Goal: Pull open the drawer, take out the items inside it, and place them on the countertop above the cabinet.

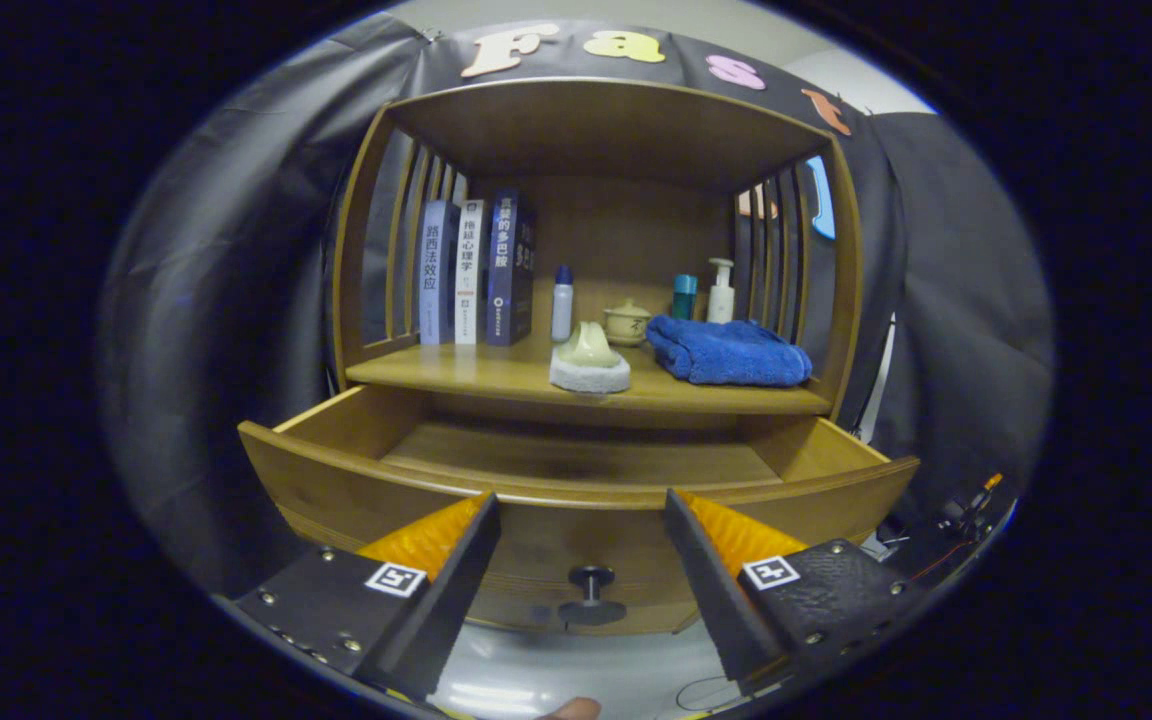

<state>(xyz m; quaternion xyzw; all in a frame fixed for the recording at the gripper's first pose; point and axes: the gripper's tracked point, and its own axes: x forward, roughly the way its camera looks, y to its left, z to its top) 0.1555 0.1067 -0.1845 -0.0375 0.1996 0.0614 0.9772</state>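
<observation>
- The tongs (581, 500) stand wide open with nothing between the fingers, which reach just over the front edge of the drawer (576, 470).
- The drawer is pulled out of the wooden cabinet (356, 250); it is a shallow wooden box with a curved front panel and a bare wooden floor where it shows.
- A dark round knob (591, 580) sticks out of the drawer front, between the two fingers and below their tips.
- On the tabletop (496, 375) above the drawer sits a pale green object on a grey block (589, 362), near the front edge.
- Just beside it lies a folded blue towel (728, 352).
- Behind stand three books (476, 270), a small bottle (562, 303), a lidded pot (627, 322), a teal container (684, 297) and a pump bottle (721, 292).
</observation>
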